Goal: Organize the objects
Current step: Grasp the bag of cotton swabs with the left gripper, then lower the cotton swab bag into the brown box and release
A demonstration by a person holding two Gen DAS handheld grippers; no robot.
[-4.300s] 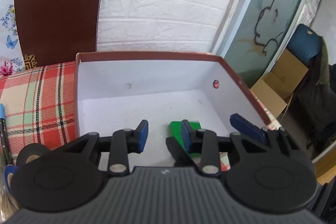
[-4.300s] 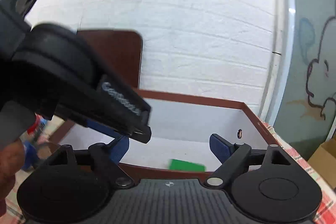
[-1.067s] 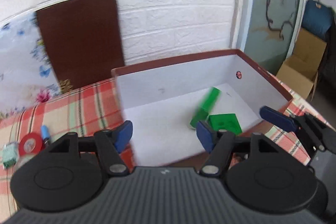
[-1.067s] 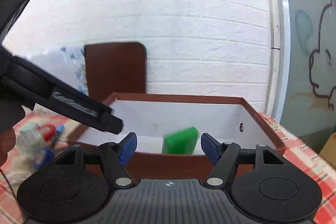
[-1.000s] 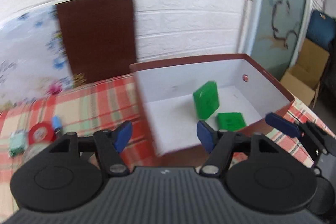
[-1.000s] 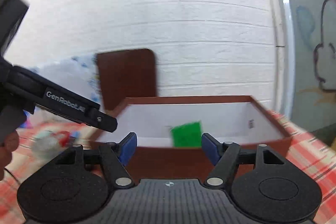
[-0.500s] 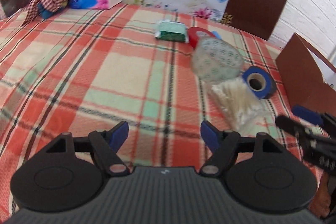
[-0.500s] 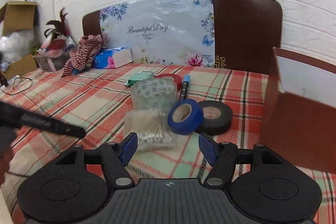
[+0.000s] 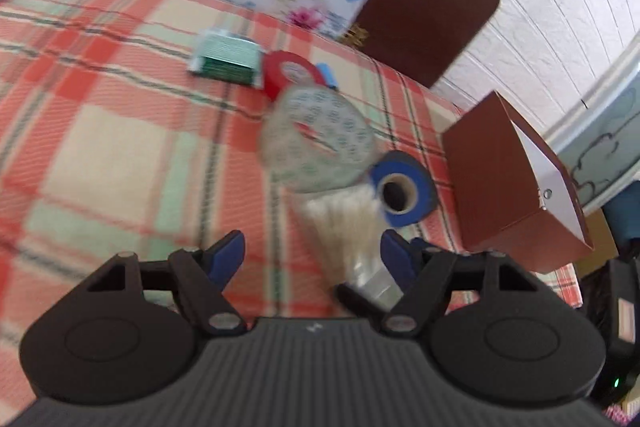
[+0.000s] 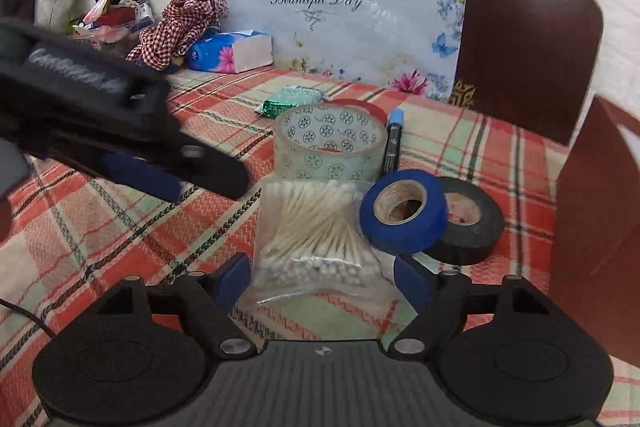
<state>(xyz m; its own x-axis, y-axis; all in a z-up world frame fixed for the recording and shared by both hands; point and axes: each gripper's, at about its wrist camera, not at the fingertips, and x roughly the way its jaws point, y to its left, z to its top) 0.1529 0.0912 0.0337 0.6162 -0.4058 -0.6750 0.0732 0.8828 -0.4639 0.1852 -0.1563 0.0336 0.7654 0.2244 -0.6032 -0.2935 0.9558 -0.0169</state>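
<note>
Right wrist view: the right gripper [image 10: 322,277] hangs with fingers spread wide, holding nothing, low in the frame around a bag of cotton swabs [image 10: 316,231] on the plaid tablecloth [image 10: 120,227], with blue tape [image 10: 402,211] just right. The left gripper [image 9: 312,253] likewise gapes empty, the brown box [image 9: 508,195] at right.

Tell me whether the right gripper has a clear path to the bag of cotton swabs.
Probably yes. The right gripper is open, and the bag of cotton swabs lies straight ahead between its fingers, nothing in between. The blue tape roll leans close on the right.
</note>
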